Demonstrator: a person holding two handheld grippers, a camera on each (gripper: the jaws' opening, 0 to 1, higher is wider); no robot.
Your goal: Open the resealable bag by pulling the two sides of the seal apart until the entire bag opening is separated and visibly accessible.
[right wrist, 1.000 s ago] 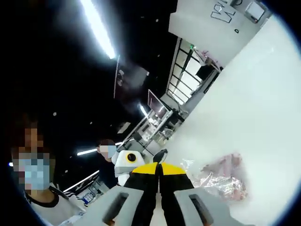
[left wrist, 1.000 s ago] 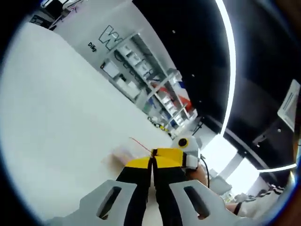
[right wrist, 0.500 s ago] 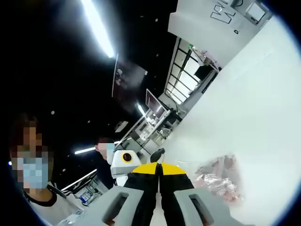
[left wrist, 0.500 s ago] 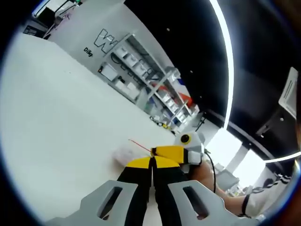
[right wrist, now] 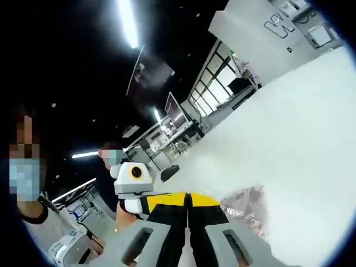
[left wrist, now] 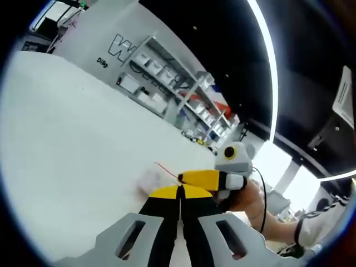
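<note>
Left gripper (left wrist: 180, 192) and right gripper (right wrist: 188, 198): tips meet at bag (right wrist: 248, 207) seal, each clamped narrow on one side of it. Bag hangs beyond tips, above desk (left wrist: 78, 144). Next pull: grippers apart, across seal line.

Two tilted near views, seemingly face-to-face, sharing the white table (left wrist: 72, 144).
</note>
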